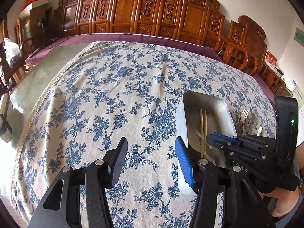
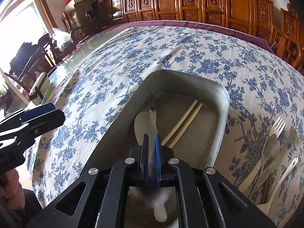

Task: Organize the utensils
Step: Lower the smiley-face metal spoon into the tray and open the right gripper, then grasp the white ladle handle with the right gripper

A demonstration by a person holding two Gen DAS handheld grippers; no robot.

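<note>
A metal tray [image 2: 225, 102] sits on the blue-flowered tablecloth with a pair of pale chopsticks [image 2: 182, 125] lying in it. Over the tray's near end, my right gripper [image 2: 152, 138] is shut on a thin white utensil [image 2: 153, 119], which is blurred; its wider end shows below the jaws. A white spoon-like shape [image 2: 141, 125] lies beside the fingertips. In the left wrist view the tray [image 1: 224, 106] and chopsticks [image 1: 203, 129] are at right. My left gripper [image 1: 152, 159] stands open over the cloth just left of the tray, with nothing between its fingers.
Loose utensils lie on the cloth right of the tray: a white fork [image 2: 277, 127], a grey spoon [image 2: 269, 146] and a white long-handled spoon [image 2: 285, 172]. Carved wooden chairs [image 1: 133, 13] line the table's far edge. A person's hand [image 2: 11, 182] holds the left gripper.
</note>
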